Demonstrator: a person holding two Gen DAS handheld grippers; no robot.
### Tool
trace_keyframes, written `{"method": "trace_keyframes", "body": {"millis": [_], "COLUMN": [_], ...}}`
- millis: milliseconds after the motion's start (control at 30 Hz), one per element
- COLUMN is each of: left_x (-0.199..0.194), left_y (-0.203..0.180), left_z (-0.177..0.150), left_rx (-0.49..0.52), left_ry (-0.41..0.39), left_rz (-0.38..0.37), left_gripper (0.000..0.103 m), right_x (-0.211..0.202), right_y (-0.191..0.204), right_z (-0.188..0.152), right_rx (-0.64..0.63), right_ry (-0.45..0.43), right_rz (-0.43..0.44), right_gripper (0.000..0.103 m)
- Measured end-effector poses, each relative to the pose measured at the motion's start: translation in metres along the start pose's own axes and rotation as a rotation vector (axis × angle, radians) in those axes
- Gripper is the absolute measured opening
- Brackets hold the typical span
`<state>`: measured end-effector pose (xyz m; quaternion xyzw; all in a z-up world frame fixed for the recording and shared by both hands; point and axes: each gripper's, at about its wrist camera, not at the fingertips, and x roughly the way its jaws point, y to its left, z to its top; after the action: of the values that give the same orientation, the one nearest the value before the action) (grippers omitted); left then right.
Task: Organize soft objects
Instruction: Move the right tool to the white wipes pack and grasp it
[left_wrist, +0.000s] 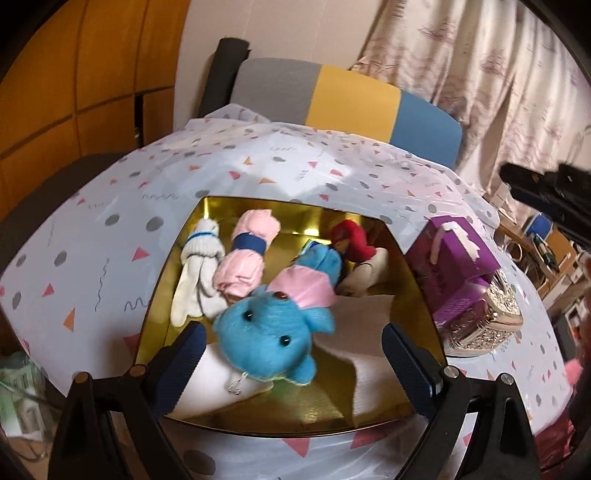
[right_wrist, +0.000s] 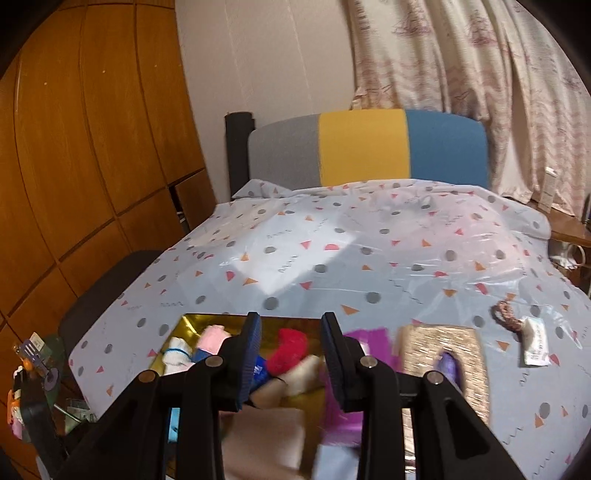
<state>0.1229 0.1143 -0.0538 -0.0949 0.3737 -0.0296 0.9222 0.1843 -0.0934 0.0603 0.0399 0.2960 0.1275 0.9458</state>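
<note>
Soft toys gathered in the gold tray (left_wrist: 162, 280) on the patterned tabletop (left_wrist: 295, 166).

My left gripper (left_wrist: 291, 354) hangs wide and empty over the blue plush (left_wrist: 269, 339) — beside it lie a pink roll (left_wrist: 245, 258), white glove (left_wrist: 199, 273) and red plush (left_wrist: 351, 236). My right gripper (right_wrist: 291, 354) stands narrowly parted, holding nothing.

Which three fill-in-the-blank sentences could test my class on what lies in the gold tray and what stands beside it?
1. The blue plush toy in the gold tray wears a ____ skirt.
2. The rolled pink cloth is bound by a dark ____ band.
3. The white gloves lie to the ____ of the pink roll in the left wrist view.
4. The box beside the tray is ____.

Missing words: pink; blue; left; purple
</note>
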Motion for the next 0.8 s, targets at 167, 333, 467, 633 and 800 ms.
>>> {"method": "trace_keyframes", "body": {"millis": [167,333,467,633,800], "left_x": [-0.007,-0.011,-0.009,-0.003,0.007], "left_y": [-0.020,-0.051,-0.088,-0.132,-0.168], "left_z": [0.001,0.002,0.010,0.016,0.024], "left_rx": [0.043,0.103,0.150,0.164,0.193], "left_ry": [-0.006,-0.018,0.007,0.059,0.101], "left_rz": [-0.069,-0.176,-0.227,-0.289,-0.305], "left_gripper": [0.097,0.098,0.098,0.103,0.103], "right_x": [-0.032,-0.051,-0.047,-0.024,0.000], "right_y": [-0.044,-0.113,-0.196,-0.293,-0.368], "right_z": [-0.023,-0.056,-0.090,-0.124,-0.116], "right_rx": [0.021,0.055,0.214,0.397,0.561], "right_ry": [-0.036,-0.051,0.011,0.144,0.139], "right_rz": [-0.048,-0.167,-0.239,-0.298,-0.299], "right_gripper": [0.033,0.034,0.037,0.045,0.062]}}
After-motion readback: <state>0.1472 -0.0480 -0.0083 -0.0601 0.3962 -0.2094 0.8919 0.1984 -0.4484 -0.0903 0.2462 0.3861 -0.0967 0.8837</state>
